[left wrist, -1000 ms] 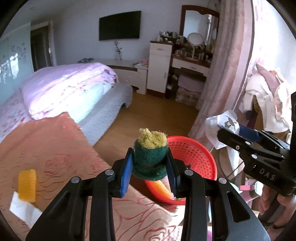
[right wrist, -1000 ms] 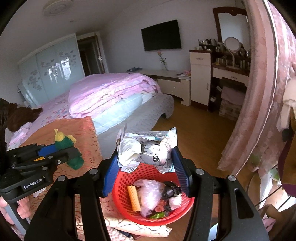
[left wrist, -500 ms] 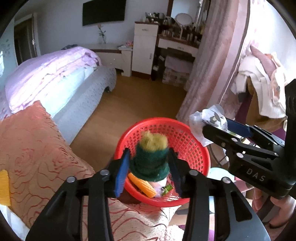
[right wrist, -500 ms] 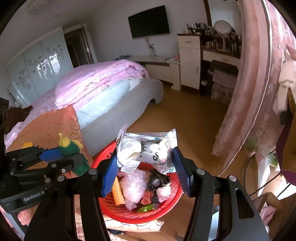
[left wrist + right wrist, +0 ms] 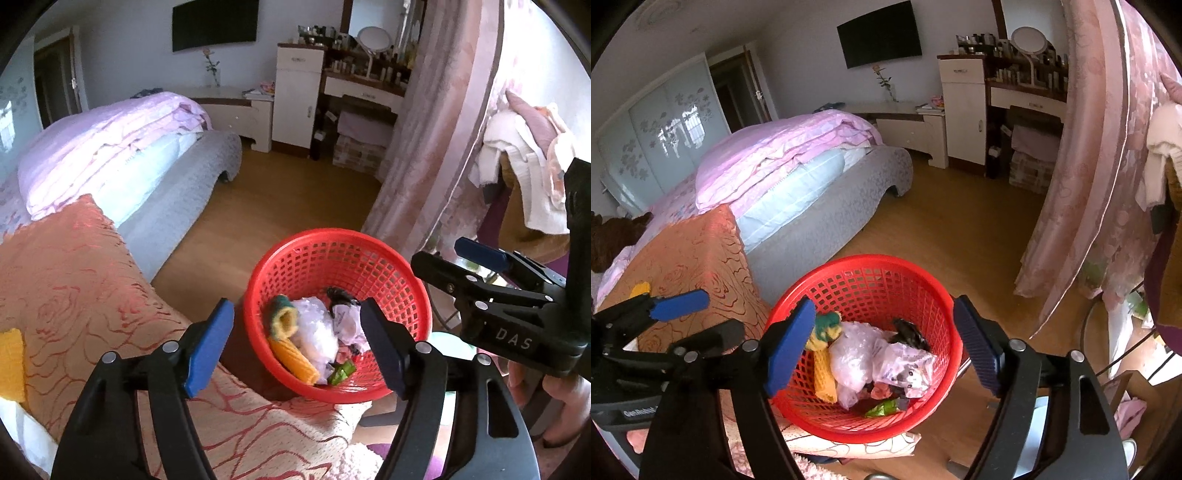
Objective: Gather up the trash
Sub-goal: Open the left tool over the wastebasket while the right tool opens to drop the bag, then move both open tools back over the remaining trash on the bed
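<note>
In this bedroom, on the rose-patterned worktop edge, the red mesh basket sits under both my left claw and right claw, spread empty above it, sponge and printed wrapper inside it.
</note>
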A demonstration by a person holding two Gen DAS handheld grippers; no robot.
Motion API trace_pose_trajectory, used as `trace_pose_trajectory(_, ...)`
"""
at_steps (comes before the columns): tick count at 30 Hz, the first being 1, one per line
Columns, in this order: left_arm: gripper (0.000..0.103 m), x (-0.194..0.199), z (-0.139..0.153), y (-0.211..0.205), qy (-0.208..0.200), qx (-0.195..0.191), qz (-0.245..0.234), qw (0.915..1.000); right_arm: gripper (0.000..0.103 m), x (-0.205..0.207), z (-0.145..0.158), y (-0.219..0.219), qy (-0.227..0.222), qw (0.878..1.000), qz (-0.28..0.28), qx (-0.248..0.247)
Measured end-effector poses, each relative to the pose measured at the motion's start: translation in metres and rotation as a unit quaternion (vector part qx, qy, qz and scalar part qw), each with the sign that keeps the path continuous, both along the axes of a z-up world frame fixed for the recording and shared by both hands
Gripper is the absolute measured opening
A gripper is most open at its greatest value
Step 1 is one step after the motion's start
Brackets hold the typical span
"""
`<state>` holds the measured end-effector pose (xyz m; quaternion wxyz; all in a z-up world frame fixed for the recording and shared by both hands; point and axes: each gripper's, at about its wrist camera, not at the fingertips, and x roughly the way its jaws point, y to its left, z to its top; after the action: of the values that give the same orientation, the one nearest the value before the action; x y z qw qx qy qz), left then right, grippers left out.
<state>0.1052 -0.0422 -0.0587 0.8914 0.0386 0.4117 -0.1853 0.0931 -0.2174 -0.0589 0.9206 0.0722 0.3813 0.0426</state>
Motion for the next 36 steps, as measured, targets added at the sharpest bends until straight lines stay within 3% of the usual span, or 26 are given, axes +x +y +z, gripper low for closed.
trace_pose_trajectory(21, 0.073, -0.04, 0.039, 0.057, -0.071, 0.029, 0.08, 0.9938, 0.08, -0.03, 0.031, 0.036, -0.055, 0.998, 0.027, -0.01)
trace_pose_trajectory(36, 0.075, -0.067, 0.054, 0.128, -0.082, 0.023, 0.156, 0.9841, 0.082, -0.052, 0.052, 0.083, -0.082, 0.994, 0.067, -0.023)
